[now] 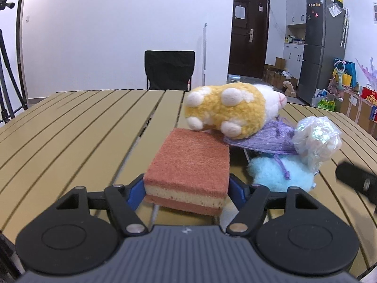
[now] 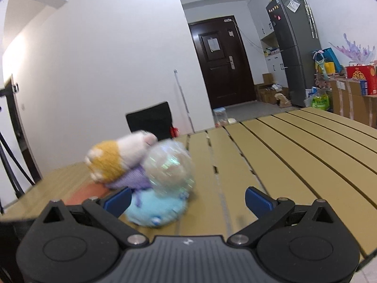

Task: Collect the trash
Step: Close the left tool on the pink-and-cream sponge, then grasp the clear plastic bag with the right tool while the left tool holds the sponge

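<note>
Two claws work over one small heap on the slatted surface [image 1: 70, 127], and the heap is what makes this risky. The left claw [image 1: 186, 188] is clamped on an orange sponge [image 1: 190, 162], its blue pads pressed to both long sides, and the sponge looks raised off the slats at its near end. A yellow plush toy [image 1: 223, 108] rests partly on the sponge's far corner and partly on a purple knitted pouch [image 1: 261, 139], which itself lies over a blue fluffy ball [image 1: 278, 174] beside a crumpled iridescent wrapper [image 1: 315, 139]. Pulling the sponge away would likely tip the toy and drag the pouch, scattering the pile or rolling something off the edge. The right claw [image 2: 188, 200] stands wide open with nothing gripped, its left pad just beside the blue ball; a sideways nudge from it could topple the stack, and the light wrapper would probably slip from a loose pinch.
</note>
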`<state>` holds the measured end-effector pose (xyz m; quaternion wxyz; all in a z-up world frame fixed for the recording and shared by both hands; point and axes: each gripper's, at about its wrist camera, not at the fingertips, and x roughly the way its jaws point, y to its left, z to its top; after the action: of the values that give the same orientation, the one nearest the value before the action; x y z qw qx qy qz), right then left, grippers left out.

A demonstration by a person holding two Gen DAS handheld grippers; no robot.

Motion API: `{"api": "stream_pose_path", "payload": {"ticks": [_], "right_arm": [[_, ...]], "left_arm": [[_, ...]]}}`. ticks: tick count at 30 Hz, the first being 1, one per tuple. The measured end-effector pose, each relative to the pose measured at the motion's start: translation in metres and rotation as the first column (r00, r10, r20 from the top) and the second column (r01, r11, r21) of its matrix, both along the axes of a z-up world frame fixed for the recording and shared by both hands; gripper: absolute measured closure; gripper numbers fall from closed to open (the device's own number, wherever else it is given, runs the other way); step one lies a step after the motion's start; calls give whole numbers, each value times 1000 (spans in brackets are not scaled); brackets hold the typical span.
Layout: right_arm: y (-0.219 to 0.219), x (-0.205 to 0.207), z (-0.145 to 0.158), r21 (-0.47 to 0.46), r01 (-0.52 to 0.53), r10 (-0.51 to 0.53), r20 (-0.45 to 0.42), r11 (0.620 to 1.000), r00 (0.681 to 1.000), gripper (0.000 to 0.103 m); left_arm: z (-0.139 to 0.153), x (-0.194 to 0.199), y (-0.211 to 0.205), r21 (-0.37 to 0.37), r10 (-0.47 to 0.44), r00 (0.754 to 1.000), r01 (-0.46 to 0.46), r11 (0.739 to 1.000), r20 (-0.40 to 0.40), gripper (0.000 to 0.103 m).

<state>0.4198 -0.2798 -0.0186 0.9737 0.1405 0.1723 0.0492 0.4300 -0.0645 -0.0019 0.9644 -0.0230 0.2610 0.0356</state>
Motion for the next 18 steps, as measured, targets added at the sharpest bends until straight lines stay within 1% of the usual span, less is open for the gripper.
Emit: {"api": "stream_pose_path", "payload": {"ticks": [2,6,8,18], "right_arm": [[7,2,4,0,-3,3,11,1000,1000,0],[14,13,9,27,-13,13,-6,1000,1000,0],[16,19,12,30,-2,2,-3,1000,1000,1],[21,55,14,40,33,-31,-49,999,998,2]], "left_arm": [[1,-2,5,3,13,1000,-13,1000,0,31],[4,-9,18,3,37,999,-37,999,7,31],[6,-11,23,5,51,999,-51,999,12,31],[11,-12,45,-12,92,996,-92,996,11,31]]}}
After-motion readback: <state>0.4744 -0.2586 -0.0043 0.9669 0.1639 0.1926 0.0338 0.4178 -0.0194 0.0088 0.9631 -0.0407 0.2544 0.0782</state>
